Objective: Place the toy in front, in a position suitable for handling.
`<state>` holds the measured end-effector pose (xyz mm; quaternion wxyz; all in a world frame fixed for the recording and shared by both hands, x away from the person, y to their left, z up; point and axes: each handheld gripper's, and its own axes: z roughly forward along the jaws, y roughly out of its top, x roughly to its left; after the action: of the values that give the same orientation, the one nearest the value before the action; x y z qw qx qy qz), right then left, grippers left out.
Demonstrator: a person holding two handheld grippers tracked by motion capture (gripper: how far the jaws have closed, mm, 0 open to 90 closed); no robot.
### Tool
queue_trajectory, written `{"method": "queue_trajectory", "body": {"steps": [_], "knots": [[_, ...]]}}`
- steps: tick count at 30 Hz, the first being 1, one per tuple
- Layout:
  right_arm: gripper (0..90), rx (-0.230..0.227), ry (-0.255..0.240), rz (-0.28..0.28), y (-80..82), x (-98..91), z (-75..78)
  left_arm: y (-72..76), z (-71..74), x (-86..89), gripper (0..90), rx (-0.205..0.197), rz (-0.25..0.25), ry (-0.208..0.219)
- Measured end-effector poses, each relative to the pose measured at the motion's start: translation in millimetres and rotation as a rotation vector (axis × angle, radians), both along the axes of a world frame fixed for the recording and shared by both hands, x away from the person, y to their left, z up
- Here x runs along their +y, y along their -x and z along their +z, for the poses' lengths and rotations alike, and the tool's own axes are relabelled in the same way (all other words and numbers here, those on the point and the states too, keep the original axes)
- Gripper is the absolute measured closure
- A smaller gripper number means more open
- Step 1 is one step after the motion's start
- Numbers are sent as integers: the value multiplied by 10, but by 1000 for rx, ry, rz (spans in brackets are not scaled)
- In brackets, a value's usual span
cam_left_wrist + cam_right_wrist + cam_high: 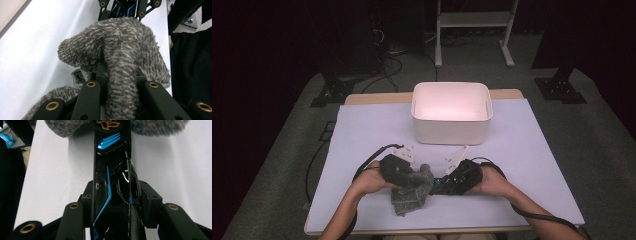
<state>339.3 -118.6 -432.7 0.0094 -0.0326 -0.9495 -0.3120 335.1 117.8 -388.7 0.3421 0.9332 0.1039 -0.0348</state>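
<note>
A grey fuzzy cloth (414, 192) lies bunched near the table's front edge, between the person's two hands. My left gripper (406, 176) is shut on it; in the left gripper view the cloth (120, 50) drapes over and between the black jaws of the left gripper (120, 75). My right gripper (447, 184) comes in from the right, shut on a glossy black object with blue stripes (112, 190). In the right gripper view that object runs forward from the right gripper (117, 193) and its far end meets the cloth (155, 126). The right gripper's jaws (128, 6) show beyond the cloth.
A white open bin (451, 131) stands at the middle back of the table, on the pale cover sheet (362, 130). Behind the table a white frame (472, 30) and dark stands rest on the floor. The table's front edge runs just below the forearms.
</note>
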Motion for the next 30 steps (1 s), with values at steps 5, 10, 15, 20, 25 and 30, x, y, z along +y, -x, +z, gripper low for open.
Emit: {"method": "queue_trajectory", "body": {"steps": [5, 10, 15, 20, 25, 30], "knots": [[540, 9, 36, 6, -10, 43, 25, 6, -22, 18, 752, 10, 5, 18], [517, 18, 46, 13, -1, 99, 40, 19, -63, 59, 752, 12, 5, 44], [505, 12, 58, 19, 6, 125, 50, 10, -121, 117, 751, 15, 16, 54], [499, 6, 63, 21, 14, 152, 67, 17, -159, 157, 749, 16, 20, 58], [525, -17, 74, 27, 27, 246, 83, 19, -180, 139, 750, 19, 21, 64], [553, -41, 113, 24, 30, 298, 94, 14, -160, 126, 751, 12, 22, 64]]}}
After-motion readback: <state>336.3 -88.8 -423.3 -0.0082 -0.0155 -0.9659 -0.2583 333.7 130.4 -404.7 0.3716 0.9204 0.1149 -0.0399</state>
